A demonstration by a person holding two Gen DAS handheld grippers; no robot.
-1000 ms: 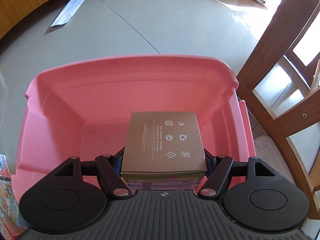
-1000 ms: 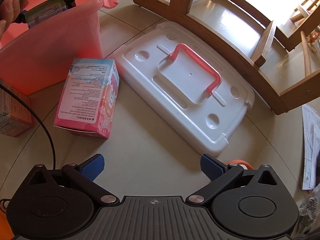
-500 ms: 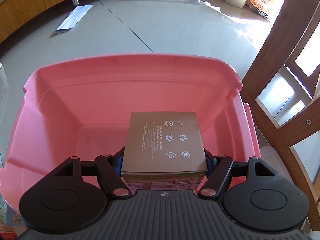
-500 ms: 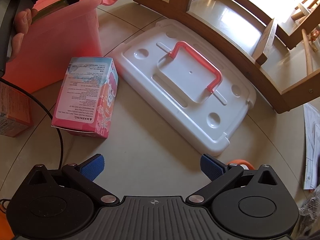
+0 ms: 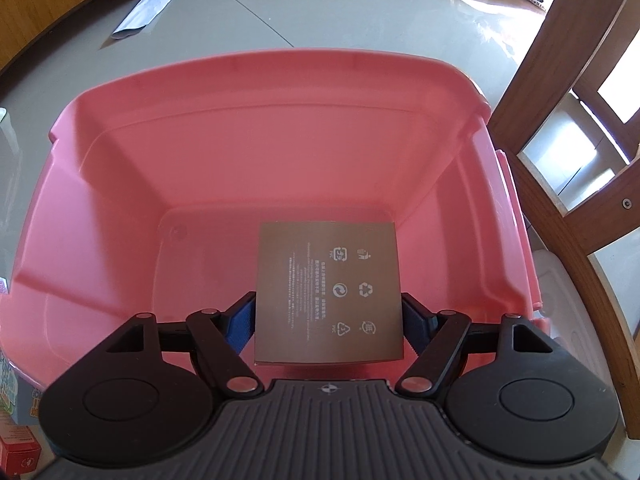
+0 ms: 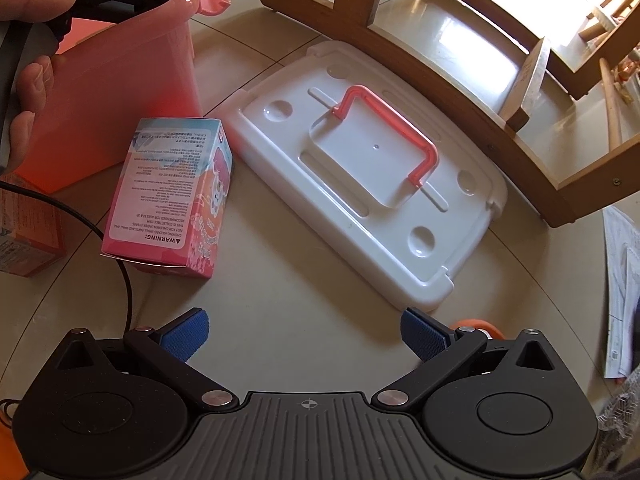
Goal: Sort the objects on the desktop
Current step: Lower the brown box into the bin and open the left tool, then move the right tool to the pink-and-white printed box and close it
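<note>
My left gripper (image 5: pixel 328 316) is shut on a brown box (image 5: pixel 328 288) printed with recycling symbols, and holds it low inside the pink bin (image 5: pixel 280 128), near the bin's floor. The bin holds nothing else that I can see. In the right wrist view the bin's outer wall (image 6: pixel 120 92) stands at the upper left, with the hand on the left gripper at its rim. My right gripper (image 6: pixel 306 332) is open and empty above the floor. A pink printed box (image 6: pixel 172 196) lies on its side ahead and left of it, beside the bin.
The bin's white lid (image 6: pixel 372 168) with a pink handle lies flat ahead of my right gripper. A wooden chair frame (image 6: pixel 460 52) stands behind it. An orange box (image 6: pixel 28 236) lies at the left edge. Papers (image 6: pixel 620 292) lie at the right. A black cable (image 6: pixel 80 220) crosses the floor.
My left gripper has gone deeper into the bin with the brown box still in it. My right gripper has shifted slightly and stays open.
</note>
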